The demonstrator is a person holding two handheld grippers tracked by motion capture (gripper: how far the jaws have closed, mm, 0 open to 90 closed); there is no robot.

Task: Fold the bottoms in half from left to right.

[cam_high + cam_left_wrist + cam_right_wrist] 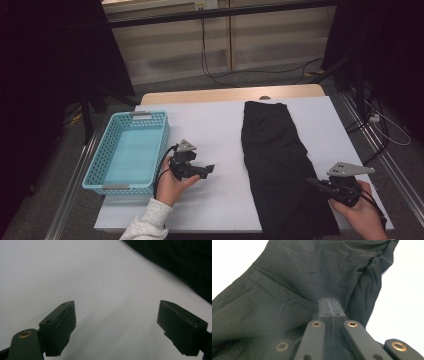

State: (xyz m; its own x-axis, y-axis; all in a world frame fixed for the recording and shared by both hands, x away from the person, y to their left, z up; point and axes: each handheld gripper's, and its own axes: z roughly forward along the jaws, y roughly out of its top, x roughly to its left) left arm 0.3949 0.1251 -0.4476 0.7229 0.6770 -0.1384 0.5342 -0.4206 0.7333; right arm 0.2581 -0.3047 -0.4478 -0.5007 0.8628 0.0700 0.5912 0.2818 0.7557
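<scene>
I am watching a black garment [280,160] lying on the right half of the white desk [215,130], its long axis running near to far. My right gripper [314,182] is sitting at the garment's near right edge with its jaws pressed together and no cloth between them — it is the closer one. My left gripper [209,169] is hovering over bare desk between the garment and the empty turquoise basket [107,175], jaws spread wide, the cloth lying off to its right. I am seeing no brand, label or writing anywhere.
</scene>
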